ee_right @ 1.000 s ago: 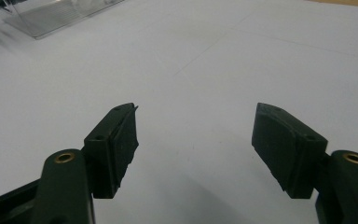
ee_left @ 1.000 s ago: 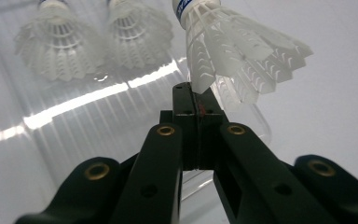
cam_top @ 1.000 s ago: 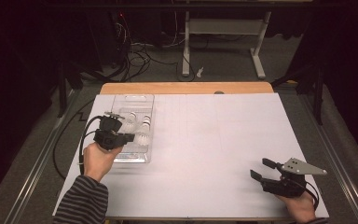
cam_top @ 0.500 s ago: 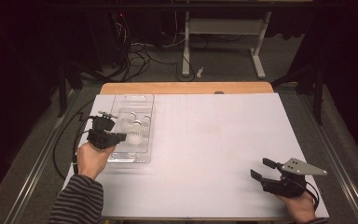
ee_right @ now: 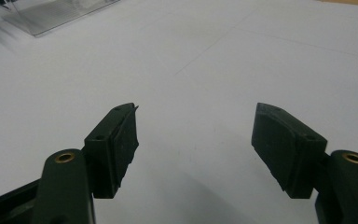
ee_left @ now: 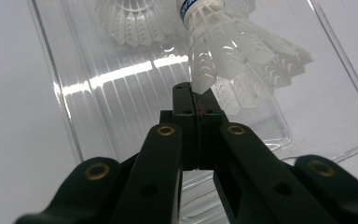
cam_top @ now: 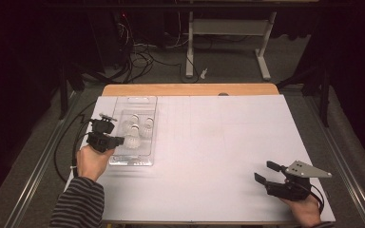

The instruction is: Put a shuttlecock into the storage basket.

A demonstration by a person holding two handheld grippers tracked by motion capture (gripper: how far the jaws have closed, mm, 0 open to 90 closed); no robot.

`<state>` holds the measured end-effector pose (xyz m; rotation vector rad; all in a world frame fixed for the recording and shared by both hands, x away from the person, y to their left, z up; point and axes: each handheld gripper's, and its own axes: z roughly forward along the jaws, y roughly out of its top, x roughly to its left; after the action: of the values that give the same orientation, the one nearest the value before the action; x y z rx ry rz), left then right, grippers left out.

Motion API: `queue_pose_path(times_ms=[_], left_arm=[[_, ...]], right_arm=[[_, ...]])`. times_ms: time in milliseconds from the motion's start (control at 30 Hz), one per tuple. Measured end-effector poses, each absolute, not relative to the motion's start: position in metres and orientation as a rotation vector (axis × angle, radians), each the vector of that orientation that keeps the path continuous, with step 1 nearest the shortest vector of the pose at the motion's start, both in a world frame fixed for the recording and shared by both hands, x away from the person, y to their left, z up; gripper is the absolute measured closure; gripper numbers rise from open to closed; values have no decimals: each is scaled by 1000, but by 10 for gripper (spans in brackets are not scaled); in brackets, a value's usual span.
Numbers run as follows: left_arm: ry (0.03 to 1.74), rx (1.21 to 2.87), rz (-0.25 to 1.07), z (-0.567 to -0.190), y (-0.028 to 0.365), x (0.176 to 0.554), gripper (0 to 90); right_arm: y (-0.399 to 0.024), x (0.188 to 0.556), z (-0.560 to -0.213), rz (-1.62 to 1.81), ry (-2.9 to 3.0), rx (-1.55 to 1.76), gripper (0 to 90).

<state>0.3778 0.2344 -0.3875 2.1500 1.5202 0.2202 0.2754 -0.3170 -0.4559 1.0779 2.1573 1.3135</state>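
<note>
Shuttlecock (ee_left: 233, 56) pinched by L claw (ee_left: 196, 95) at skirt edge, cork end pointing away.

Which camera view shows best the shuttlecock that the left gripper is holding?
The left gripper view: the shuttlecock is large there, its skirt edge pinched between the shut jaws of the left gripper. The high view shows it small, in the clear tray, beside two others. The right gripper view catches just a tray corner.

Room dark behind the table (cam_top: 218, 89). Grey floor (cam_top: 228, 66) with tangled cables (cam_top: 142, 52). White metal stand (cam_top: 228, 33) at back.
</note>
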Motion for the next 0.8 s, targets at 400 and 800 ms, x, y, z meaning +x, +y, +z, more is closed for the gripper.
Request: queue_pose_path(times_ms=[400,800], left_arm=[[1553,2180,261,-393,225,382,900],[1604,2149,244,-395,236,390,899]], right_arm=[[-319,273,-455,1335,2146,1074,318],[-318,275,-456,1328,2152,1085,317]])
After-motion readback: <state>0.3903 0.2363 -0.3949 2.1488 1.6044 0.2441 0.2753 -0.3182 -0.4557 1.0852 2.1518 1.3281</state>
